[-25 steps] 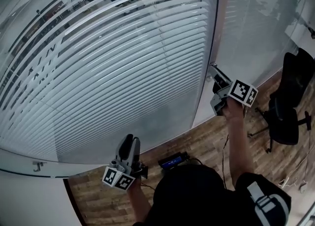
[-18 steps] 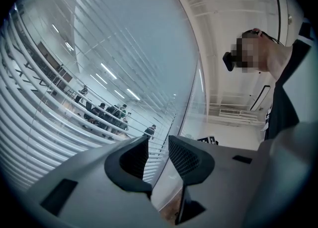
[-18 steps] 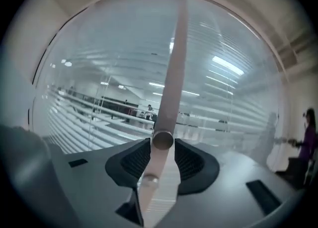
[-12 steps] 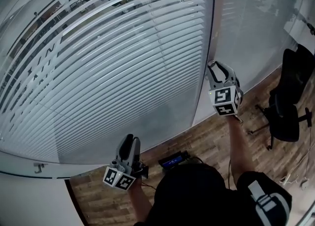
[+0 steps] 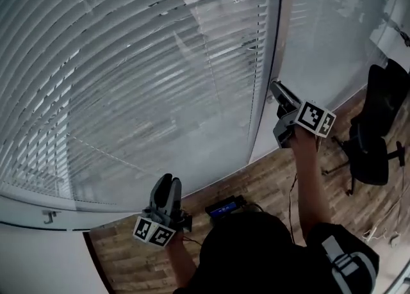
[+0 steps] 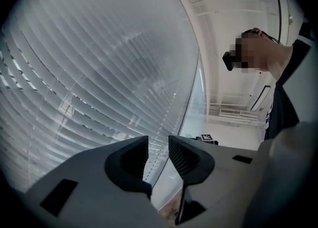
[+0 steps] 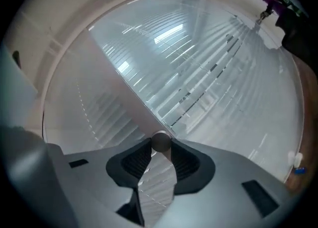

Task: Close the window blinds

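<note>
Seems the right tool (image 5: 277,88), jaws just nipped tighter, grips the round grey tilt wand (image 7: 160,141) beside the white slatted window blinds (image 5: 141,81) filling the upper left, probably to twist the slats shut; the left tool (image 5: 168,182) idles unclenched and empty, lower left.

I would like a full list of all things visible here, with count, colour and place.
blinds: one, white, across the large window
post: one, white, right of the blinds
knob: one, grey, beside the post
chair: one, black, far right
floor: one, brown wood, below the window
device: one, black with blue screen, on the floor
left tool: one, grey, low, jaws apart, empty
right tool: one, grey, at the post, jaws just closed further, gripping the knob
</note>
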Motion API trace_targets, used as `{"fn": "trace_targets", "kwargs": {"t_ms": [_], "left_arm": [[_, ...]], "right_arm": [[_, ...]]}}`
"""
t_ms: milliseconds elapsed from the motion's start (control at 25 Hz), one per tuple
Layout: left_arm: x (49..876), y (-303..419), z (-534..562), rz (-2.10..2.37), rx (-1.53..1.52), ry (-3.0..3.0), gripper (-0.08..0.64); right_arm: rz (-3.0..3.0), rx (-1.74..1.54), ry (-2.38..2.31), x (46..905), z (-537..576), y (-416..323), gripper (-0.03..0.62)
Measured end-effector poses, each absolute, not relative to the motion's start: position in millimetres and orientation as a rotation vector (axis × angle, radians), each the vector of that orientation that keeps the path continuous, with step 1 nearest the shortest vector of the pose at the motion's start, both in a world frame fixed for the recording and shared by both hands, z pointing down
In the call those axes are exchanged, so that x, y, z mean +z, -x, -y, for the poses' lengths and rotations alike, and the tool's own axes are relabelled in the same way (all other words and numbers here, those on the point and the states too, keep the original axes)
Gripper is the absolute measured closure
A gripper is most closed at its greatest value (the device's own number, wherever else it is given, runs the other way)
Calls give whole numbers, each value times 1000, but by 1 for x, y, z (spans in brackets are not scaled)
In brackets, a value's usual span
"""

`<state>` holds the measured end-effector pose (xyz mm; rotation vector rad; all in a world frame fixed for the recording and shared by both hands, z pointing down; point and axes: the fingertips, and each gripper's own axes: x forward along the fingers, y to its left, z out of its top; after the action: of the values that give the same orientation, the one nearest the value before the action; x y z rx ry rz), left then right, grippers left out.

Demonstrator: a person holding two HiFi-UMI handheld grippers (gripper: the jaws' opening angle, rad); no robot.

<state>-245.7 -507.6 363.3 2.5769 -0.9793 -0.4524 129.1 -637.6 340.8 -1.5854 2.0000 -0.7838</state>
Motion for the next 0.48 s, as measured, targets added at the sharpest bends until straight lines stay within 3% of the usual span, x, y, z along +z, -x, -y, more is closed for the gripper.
{"fn": "trace_targets", "kwargs": {"t_ms": [160,360,480], "left_arm": [[363,245,507,981,-453,-2578,439],[364,245,508,985,-448,-2575,439],[365,242,508,981,-446,-2576,439]], "right_arm": [[-2130,-634,1701,342,637,-127,463],[-2400,36,2296,338,631,-127,451],[-2470,280,2458,336,636,-121,451]]}}
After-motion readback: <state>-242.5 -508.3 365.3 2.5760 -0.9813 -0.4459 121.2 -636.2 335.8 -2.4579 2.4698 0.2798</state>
